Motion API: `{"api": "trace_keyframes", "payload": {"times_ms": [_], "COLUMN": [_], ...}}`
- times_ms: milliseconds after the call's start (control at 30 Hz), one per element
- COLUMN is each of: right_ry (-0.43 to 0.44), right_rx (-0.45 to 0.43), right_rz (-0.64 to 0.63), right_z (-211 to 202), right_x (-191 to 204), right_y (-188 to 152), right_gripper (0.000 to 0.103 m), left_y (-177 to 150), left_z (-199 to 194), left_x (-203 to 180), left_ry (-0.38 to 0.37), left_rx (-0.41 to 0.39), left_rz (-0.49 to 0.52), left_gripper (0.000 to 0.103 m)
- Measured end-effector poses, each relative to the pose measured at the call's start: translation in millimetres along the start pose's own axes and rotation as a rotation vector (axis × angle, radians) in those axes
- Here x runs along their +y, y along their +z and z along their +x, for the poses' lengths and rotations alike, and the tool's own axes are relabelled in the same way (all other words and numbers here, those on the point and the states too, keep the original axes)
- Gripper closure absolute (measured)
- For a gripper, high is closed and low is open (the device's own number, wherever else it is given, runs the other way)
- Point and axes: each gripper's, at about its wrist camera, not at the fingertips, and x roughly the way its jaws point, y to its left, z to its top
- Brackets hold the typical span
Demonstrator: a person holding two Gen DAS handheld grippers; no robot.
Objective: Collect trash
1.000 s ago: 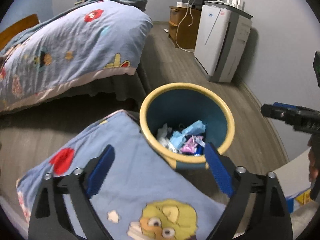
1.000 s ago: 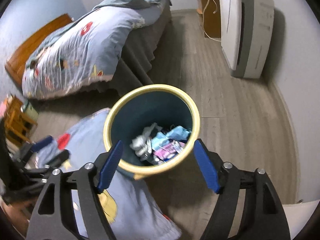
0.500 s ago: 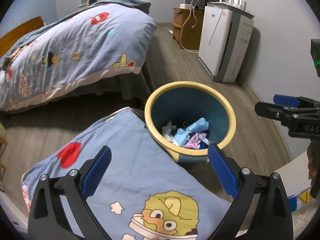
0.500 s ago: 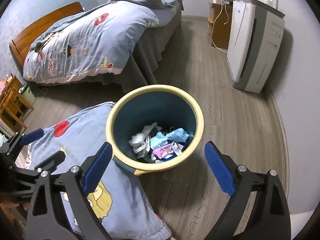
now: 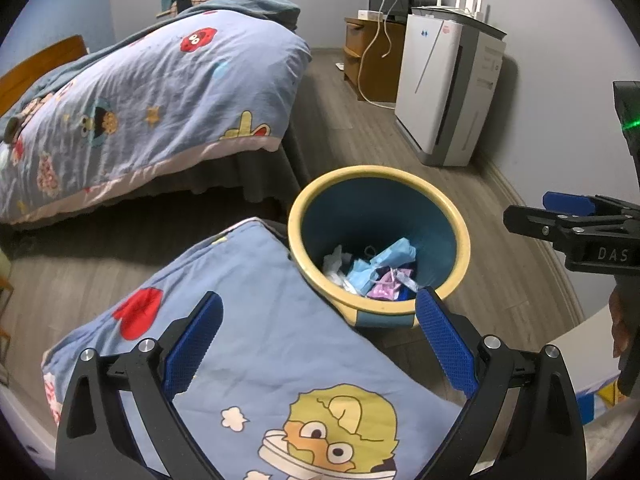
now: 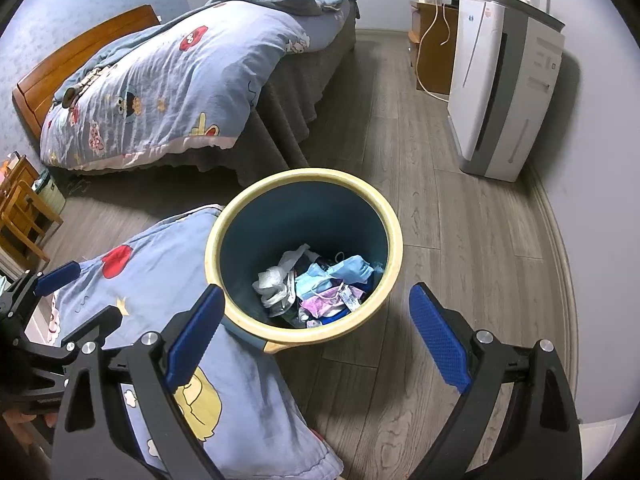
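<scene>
Both hand-held grippers, the left hand-held gripper (image 5: 316, 344) and the right hand-held gripper (image 6: 316, 332), hang wide open and empty above a blue cartoon-print quilt (image 6: 160, 280). Just beyond, touching the quilt's edge, a yellow-rimmed bin (image 6: 394, 240) on the floor (image 6: 460, 272) holds crumpled trash (image 6: 320, 284); the bed (image 6: 168, 80) lies beyond.

Bin (image 6: 304, 256) on floor (image 6: 460, 264), trash (image 6: 316, 288) inside at bottom. Folded quilt (image 6: 160, 280) just left of bin, edge touching its side. Bed (image 6: 168, 76) behind quilt and bin. Air purifier (image 6: 504, 92) right-rear against wall, cabinet (image 6: 432, 56) behind it. Chair (image 6: 20, 208) far left.
</scene>
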Motion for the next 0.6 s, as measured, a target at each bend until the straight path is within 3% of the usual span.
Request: {"api": "trace_keyframes", "payload": {"times_ms": [600], "right_ry": [-0.005], "right_rx": [0.007], "right_rz": [-0.007], "right_z": [0.2], "right_x": [0.5], "right_y": [1.3], "right_gripper": [0.011], "left_y": [-0.2], "left_z": [1.1], "left_x": [-2.8], "left_ry": [0.001], "left_rx": [0.001], "left_rz": [0.001], "left_gripper": [0.007]}}
